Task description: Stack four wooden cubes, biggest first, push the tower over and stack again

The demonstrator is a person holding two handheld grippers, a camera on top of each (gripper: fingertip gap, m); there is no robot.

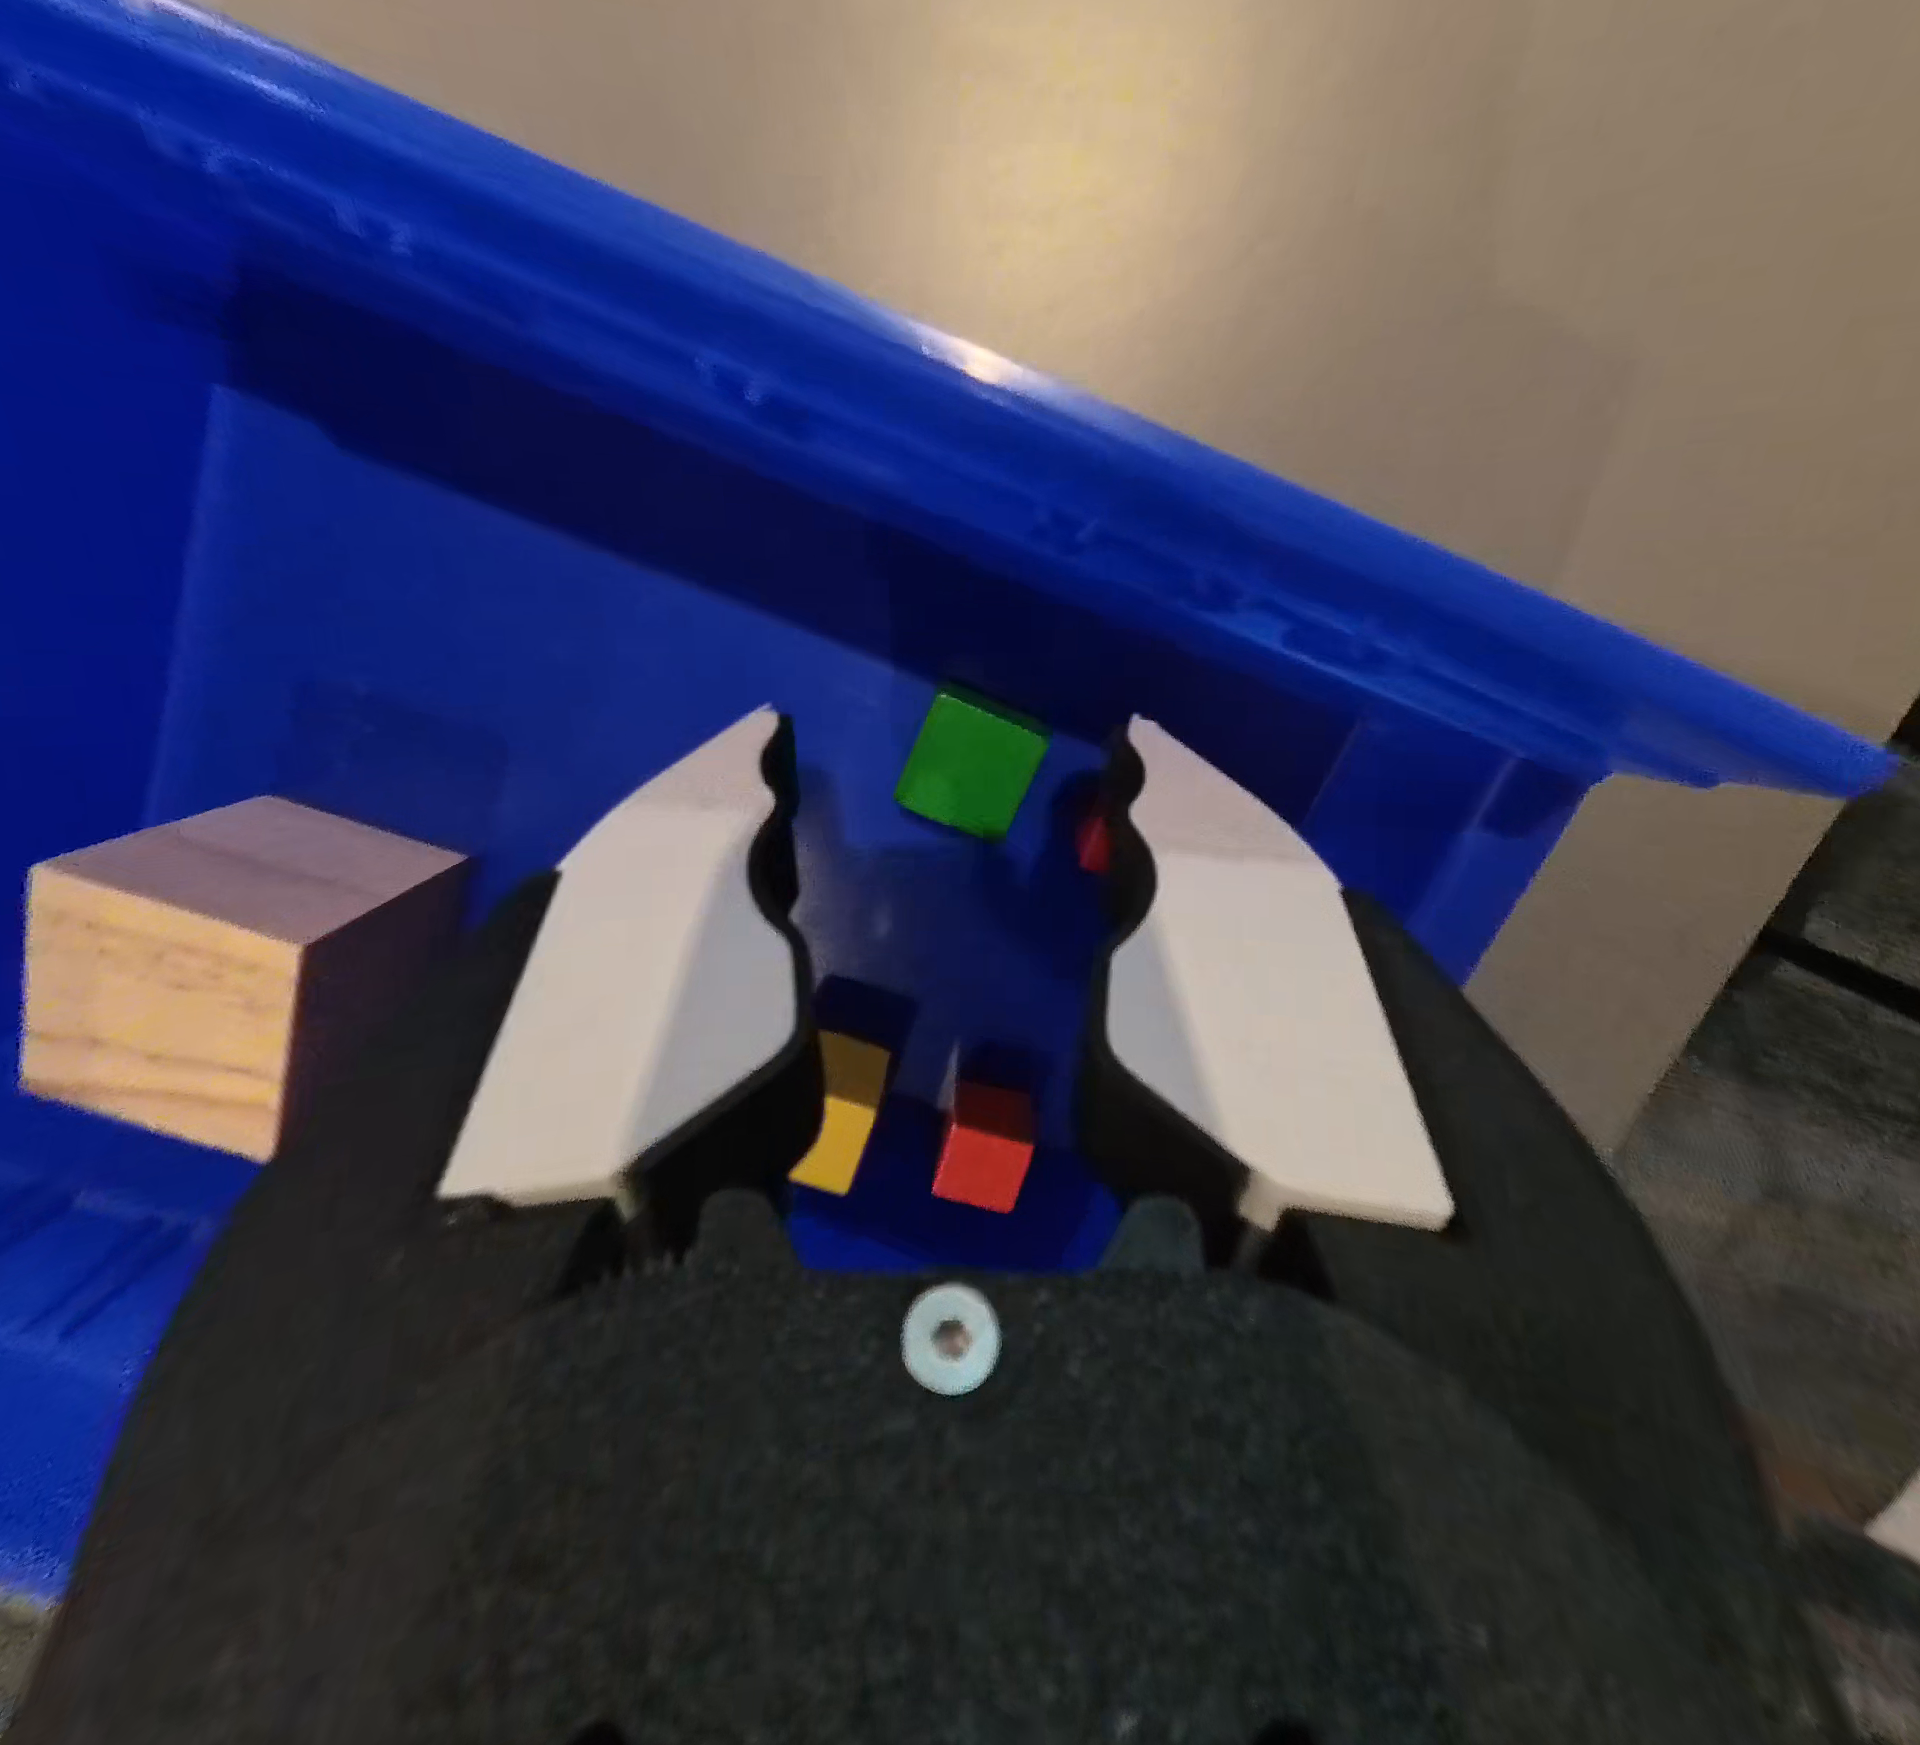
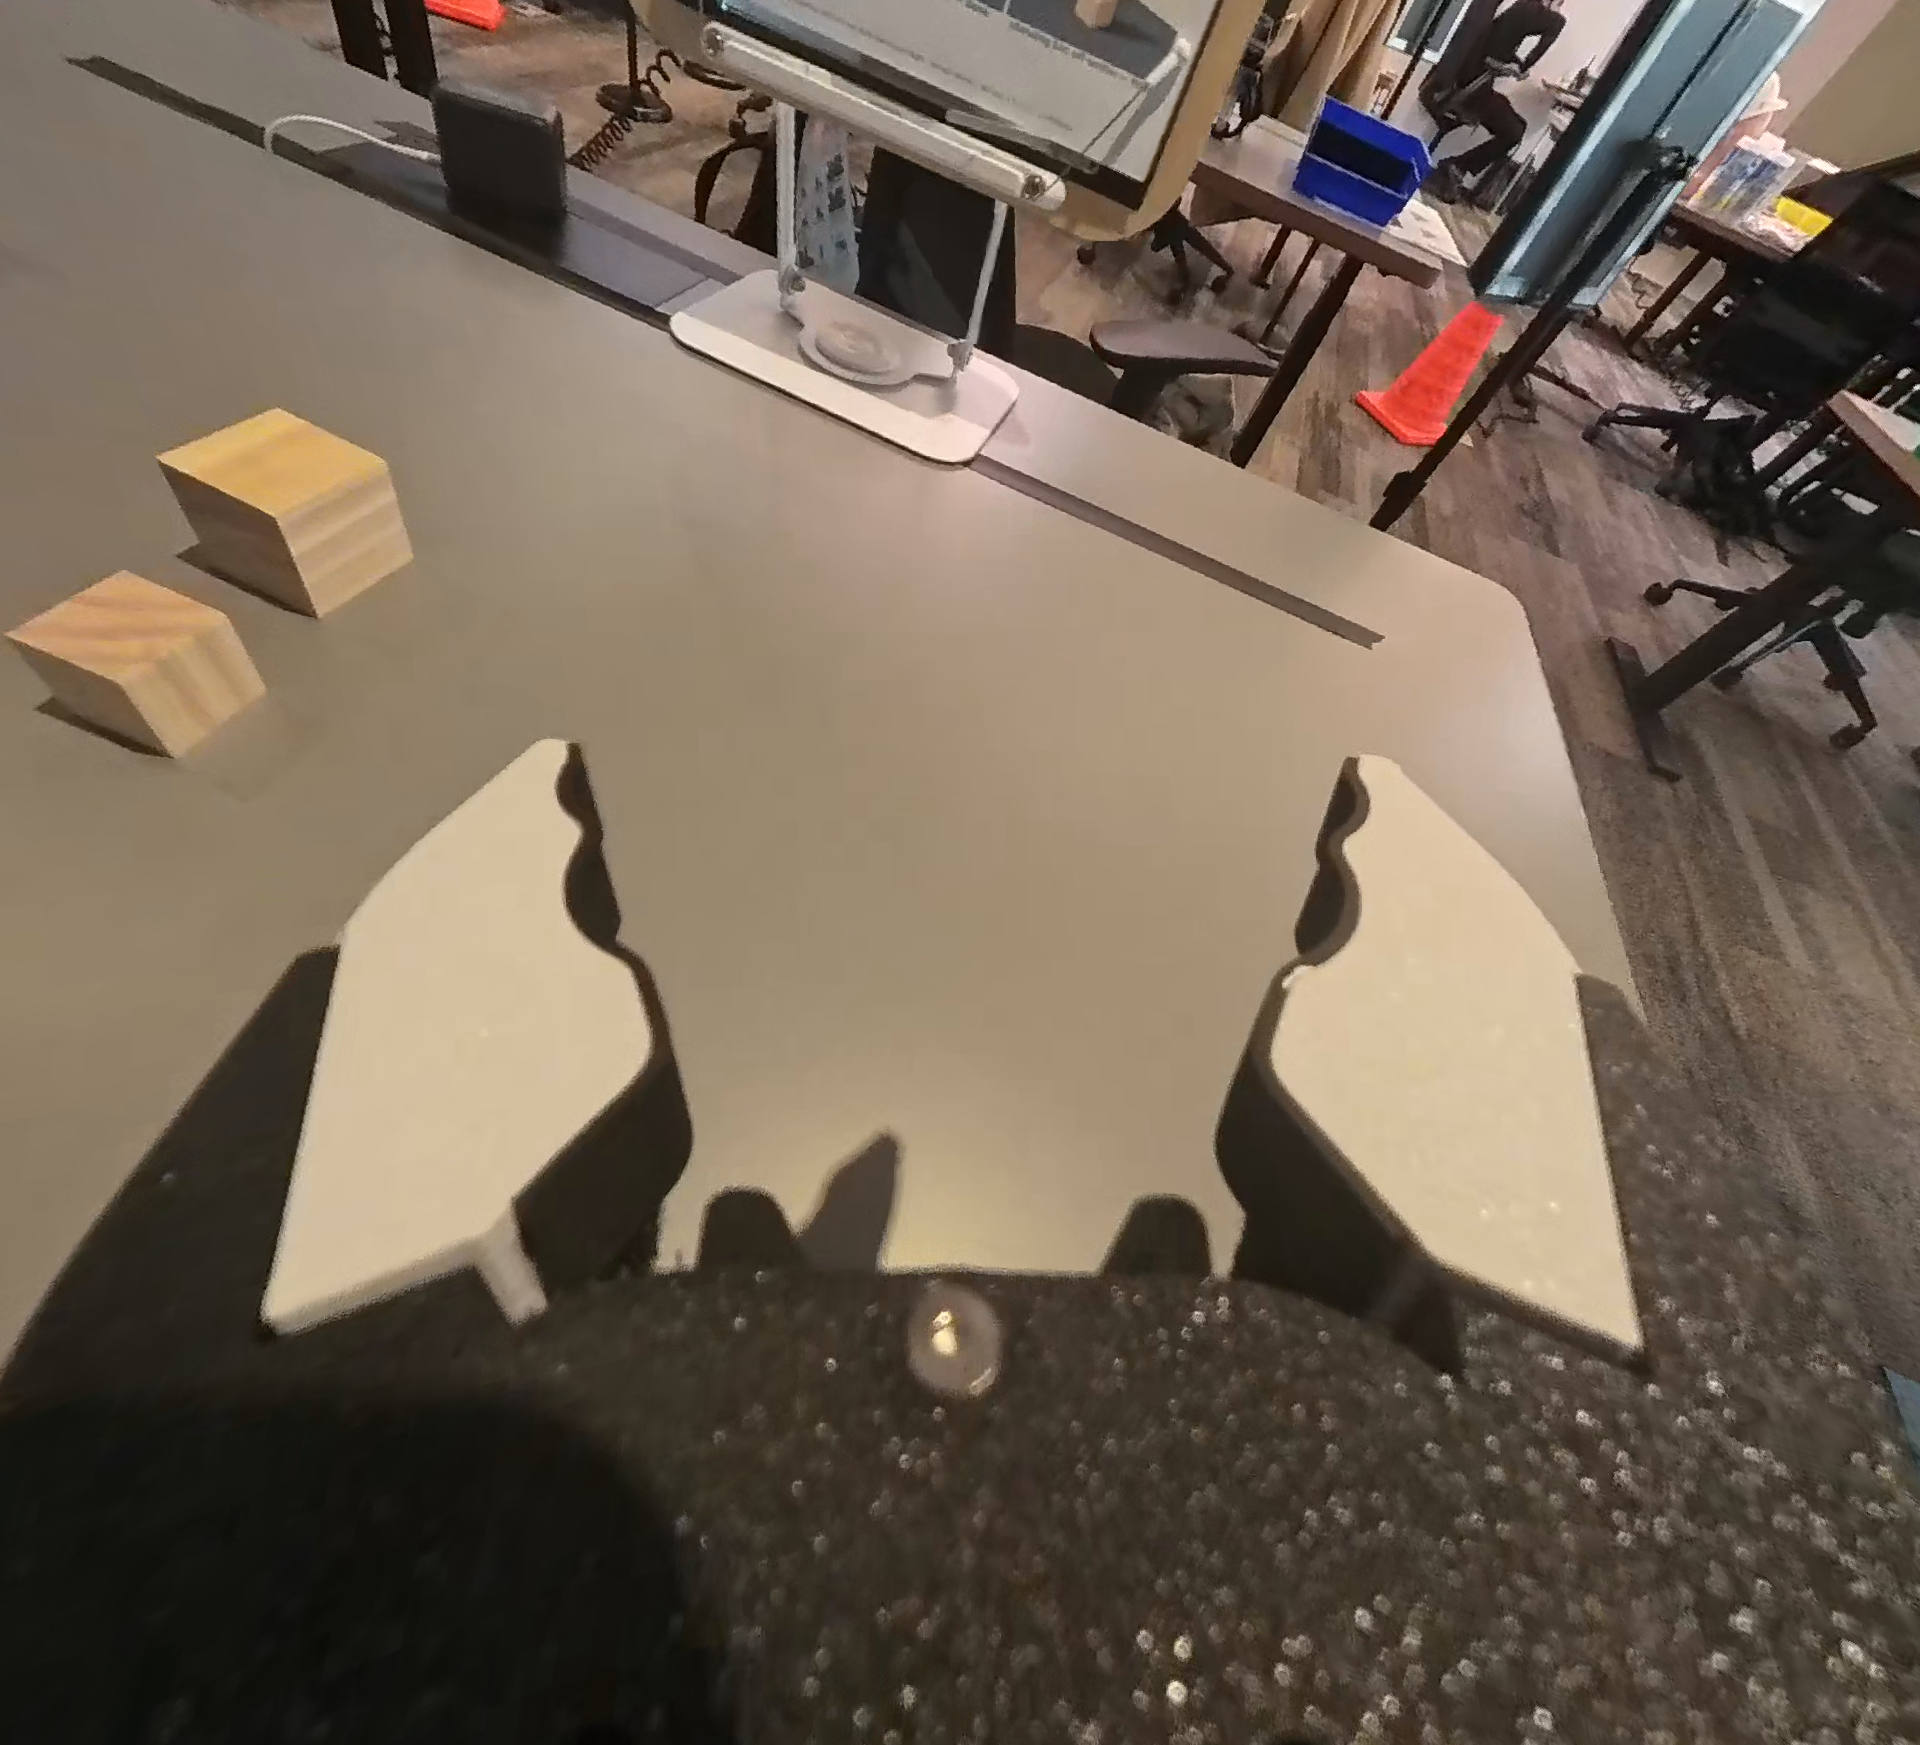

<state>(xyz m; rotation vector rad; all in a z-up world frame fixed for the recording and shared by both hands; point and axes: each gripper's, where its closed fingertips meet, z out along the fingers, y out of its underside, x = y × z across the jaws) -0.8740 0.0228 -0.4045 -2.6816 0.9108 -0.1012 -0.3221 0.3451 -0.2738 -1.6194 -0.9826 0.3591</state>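
In the left wrist view my left gripper (image 1: 951, 760) is open and empty, reaching into a blue plastic bin (image 1: 520, 469). A plain wooden cube (image 1: 208, 968) lies in the bin to the left of my left finger. A small green cube (image 1: 971, 776) lies between the fingertips, farther in. In the right wrist view my right gripper (image 2: 961, 765) is wide open and empty above the grey table (image 2: 935, 604). Two plain wooden cubes, a larger one (image 2: 286, 506) and a smaller one (image 2: 140, 656), sit apart on the table at the left.
The bin also holds small yellow (image 1: 847, 1124) and red (image 1: 982, 1145) cubes near my palm and another red one (image 1: 1091, 838) by the right finger. A tablet on a stand (image 2: 914, 33) and a black box (image 2: 499, 147) sit at the table's far edge. The table ends at right. The left gripper's tips are roughly 65 cm from the right gripper's.
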